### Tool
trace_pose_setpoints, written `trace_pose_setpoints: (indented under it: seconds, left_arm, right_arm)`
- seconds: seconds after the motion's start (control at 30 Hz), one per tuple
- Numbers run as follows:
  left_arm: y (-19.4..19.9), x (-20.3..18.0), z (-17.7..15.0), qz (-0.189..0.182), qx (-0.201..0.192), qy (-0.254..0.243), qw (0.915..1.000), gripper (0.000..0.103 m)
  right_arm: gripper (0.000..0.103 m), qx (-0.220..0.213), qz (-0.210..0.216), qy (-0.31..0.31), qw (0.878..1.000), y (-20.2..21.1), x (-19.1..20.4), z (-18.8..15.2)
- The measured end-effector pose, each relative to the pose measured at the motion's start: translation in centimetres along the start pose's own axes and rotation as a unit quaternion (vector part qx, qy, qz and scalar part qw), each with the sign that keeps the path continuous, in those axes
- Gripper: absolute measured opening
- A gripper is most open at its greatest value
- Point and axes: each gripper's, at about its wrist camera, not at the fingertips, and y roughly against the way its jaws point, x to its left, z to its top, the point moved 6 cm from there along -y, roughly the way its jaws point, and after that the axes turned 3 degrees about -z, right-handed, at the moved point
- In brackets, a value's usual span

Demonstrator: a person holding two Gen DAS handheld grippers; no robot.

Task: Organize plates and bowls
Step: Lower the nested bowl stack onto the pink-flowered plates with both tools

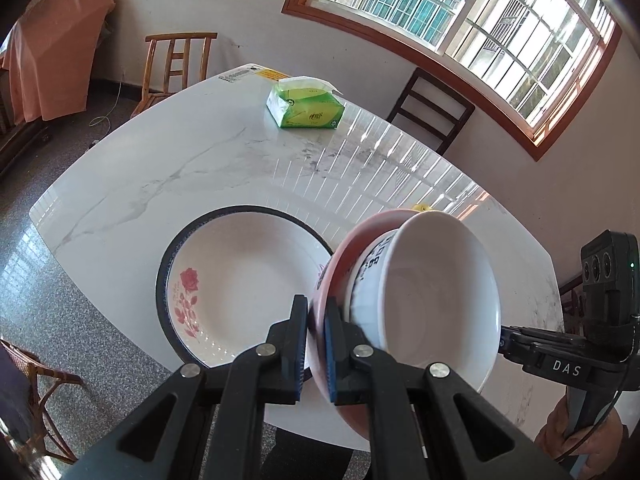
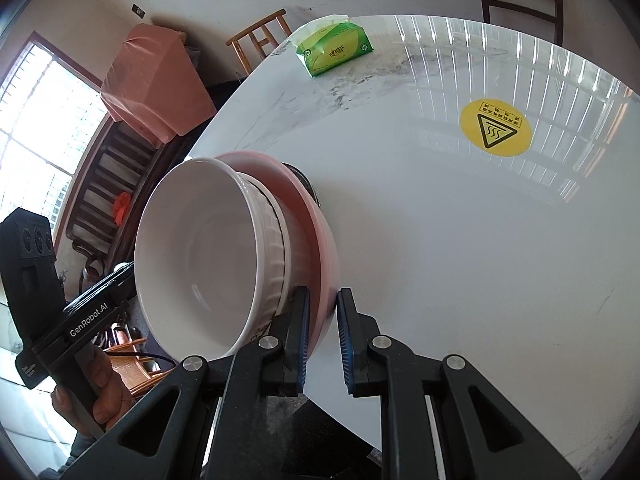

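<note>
A pink plate (image 1: 336, 260) carries a white bowl (image 1: 432, 292) that seems to nest in a second white bowl. The stack hangs tilted above the marble table (image 1: 160, 160), held from both sides. My left gripper (image 1: 316, 308) is shut on the pink plate's near rim. On the opposite rim of the pink plate (image 2: 316, 232) my right gripper (image 2: 324, 300) is shut, next to the white bowl (image 2: 200, 240). A white plate with a red rose and a dark blue rim (image 1: 240, 280) lies on the table beside and below the stack.
A green tissue pack (image 1: 306, 106) lies at the far side of the table, and a round yellow warning sticker (image 2: 495, 128) is stuck on its top. A light wooden chair (image 1: 176, 64) and a dark chair (image 1: 432, 112) stand behind the table, a rattan chair (image 1: 36, 380) at its near left.
</note>
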Motion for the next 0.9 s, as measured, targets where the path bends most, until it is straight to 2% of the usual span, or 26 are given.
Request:
trace_pose_setpoints:
  seconds: [0.5,0.9]
  left_arm:
    - [1.0,5.7,2.6,0.019,-0.014,0.041,0.9989,0.006]
    - [-0.2,8.3,2.9,0.021,-0.005,0.064,0.9977,0.006]
  right_arm:
    - [0.016,0.013,0.02,0.024,0.999,-3.2,4.6,3.5]
    - [0.016,0.027,0.021,0.025,0.999,-4.9,5.8,4.1]
